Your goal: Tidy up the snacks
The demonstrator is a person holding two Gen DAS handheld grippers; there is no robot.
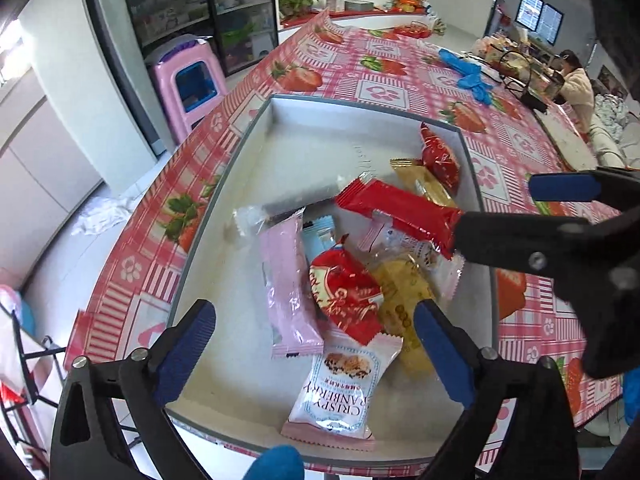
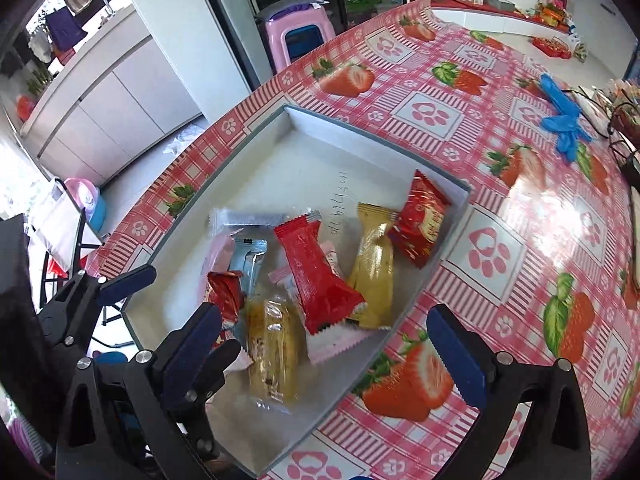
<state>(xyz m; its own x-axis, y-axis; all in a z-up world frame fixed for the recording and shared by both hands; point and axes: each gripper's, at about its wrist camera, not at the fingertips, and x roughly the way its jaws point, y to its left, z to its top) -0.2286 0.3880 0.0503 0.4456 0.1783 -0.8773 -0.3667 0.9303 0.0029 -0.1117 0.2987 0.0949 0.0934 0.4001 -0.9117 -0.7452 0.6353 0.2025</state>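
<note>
Both tools — left tool (image 1: pixel 314 354), right tool (image 2: pixel 334 344) — gape wide and empty above the tray (image 1: pixel 256 120); snacks (image 1: pixel 348 300) heaped toward six o'clock.

- The white snack packet (image 1: pixel 340 388) lying nearest the camera in the left wrist view bore the printed words "CRISPY" and, partly cut off, "RANBERRY", seen upside down.
- The white floor of the box (image 2: pixel 316 168) carried a line of handwritten characters, digits by the look of them, too small and skewed to read.
- Print on the red round packet (image 1: pixel 346 292) and the other wrappers was illegible.
</note>
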